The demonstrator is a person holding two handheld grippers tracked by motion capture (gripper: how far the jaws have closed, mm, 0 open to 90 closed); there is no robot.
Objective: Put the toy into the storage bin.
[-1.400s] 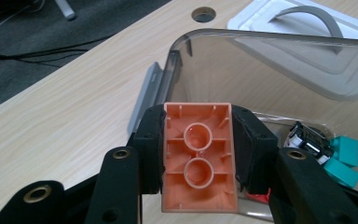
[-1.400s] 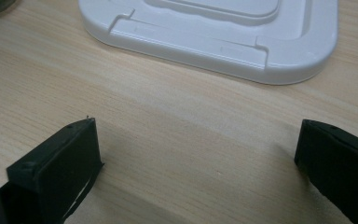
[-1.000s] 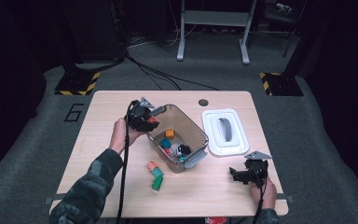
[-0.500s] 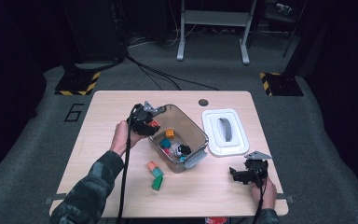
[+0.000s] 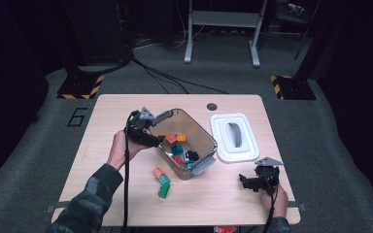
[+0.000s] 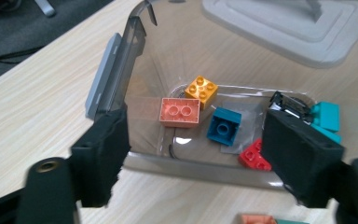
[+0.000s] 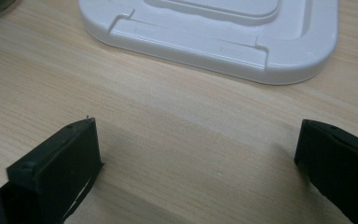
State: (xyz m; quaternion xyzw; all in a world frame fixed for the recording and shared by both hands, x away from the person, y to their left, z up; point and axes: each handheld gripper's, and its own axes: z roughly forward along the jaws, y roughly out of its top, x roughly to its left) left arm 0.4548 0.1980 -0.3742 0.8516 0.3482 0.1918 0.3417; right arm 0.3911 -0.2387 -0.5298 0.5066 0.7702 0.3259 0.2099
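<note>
My left gripper (image 5: 156,138) hangs over the near-left rim of a clear plastic bin (image 5: 210,140). Its jaws have just been opening and now stand open with nothing gripped (image 6: 196,120). Just beyond them, inside the bin (image 6: 135,60), lie a salmon brick (image 6: 180,112), an orange brick (image 6: 202,91), a teal brick (image 6: 223,126), a red brick (image 6: 253,157) and a turquoise one (image 6: 327,116). My right gripper (image 5: 250,183) rests low near the table's front right, open over bare wood (image 7: 198,140).
A white lid (image 5: 234,137) lies flat to the right of the bin and just beyond my right gripper (image 7: 214,28). A salmon brick (image 5: 159,173) and a green brick (image 5: 164,186) lie on the table in front of the bin.
My left gripper has shifted toward the bin, over its rim, and its jaws have spread apart. The right gripper has not moved.
</note>
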